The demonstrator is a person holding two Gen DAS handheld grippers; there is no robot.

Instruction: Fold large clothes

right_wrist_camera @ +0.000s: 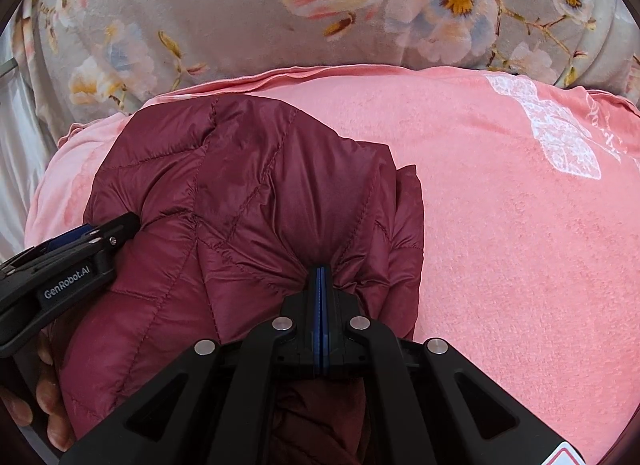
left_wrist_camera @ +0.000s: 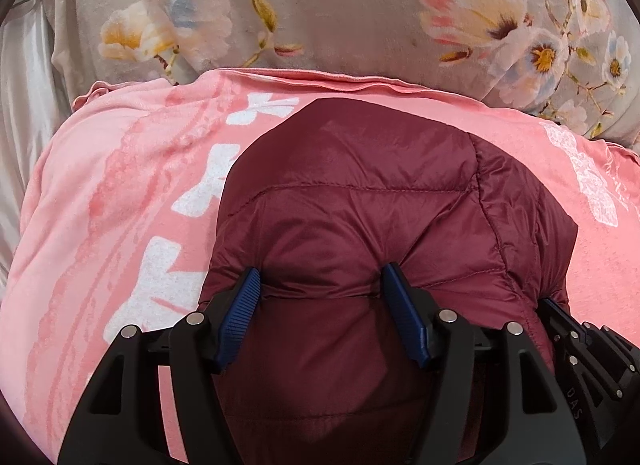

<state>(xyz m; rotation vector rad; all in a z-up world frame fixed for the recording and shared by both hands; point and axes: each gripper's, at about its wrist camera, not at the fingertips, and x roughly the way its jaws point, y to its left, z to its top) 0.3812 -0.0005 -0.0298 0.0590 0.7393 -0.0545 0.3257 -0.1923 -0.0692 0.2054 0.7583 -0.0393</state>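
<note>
the puffy maroon quilted jacket (left_wrist_camera: 360,201) sits bunched in a mound on the pink fleece blanket with white prints (left_wrist_camera: 120,193), which covers the bed; beyond it lies the grey floral plush cover (left_wrist_camera: 340,5); the left tool (left_wrist_camera: 320,297) stands wide, its blue ribbed pads (left_wrist_camera: 240,305) pressing into the padding on either side of a fat fold without pinching it; the right tool (right_wrist_camera: 322,277) is clamped tight on a gathered tuck of the jacket near its right edge, the pads meeting with cloth squeezed between them; in the right view the left tool (right_wrist_camera: 92,237) shows at the jacket's left flank, and the two sit near each other with the bulk of the garment between.

risks now, as i judge them; that slick shell looks slippery, so the wide left tool could slide off the puff if it shuts too shallow; the right tool holds only a small pinch, and a hard pull might drag the tuck free or haul the whole mound sideways instead of spreading it; the padding will likely spring back and undo any crease; the fleece under it may ruck up and travel with the jacket.

room to move; to the right the pink blanket lies open and flat, good space for laying the garment out; on the far side the blanket's hem (right_wrist_camera: 280,75) meets the floral cover, so less run there; at far left a pale satin fabric (left_wrist_camera: 20,105) marks the edge, tight on that side.
</note>
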